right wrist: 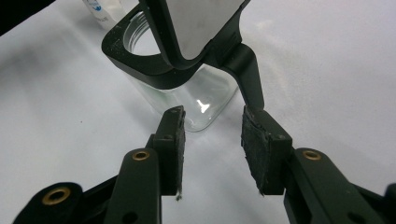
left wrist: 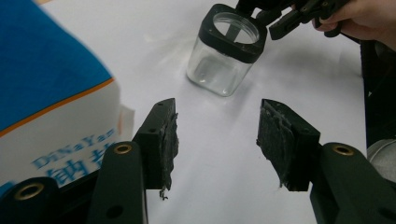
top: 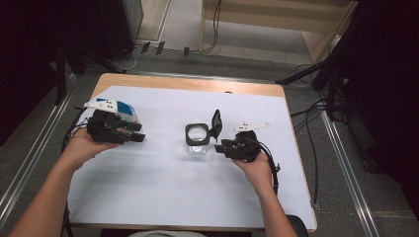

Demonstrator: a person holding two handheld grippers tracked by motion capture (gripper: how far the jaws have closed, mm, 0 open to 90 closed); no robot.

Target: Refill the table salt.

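While the glass jar (top: 197, 140) stands with its flip lid (top: 216, 124) open, both tools, right tool (top: 223, 146) at its 3 o'clock and left tool (top: 140, 136), wait with jaws apart; nothing is grasped yet.

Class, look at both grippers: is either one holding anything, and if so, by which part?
Nothing is held. The left gripper is open beside the blue-and-white bag; the right gripper is open just short of the jar.
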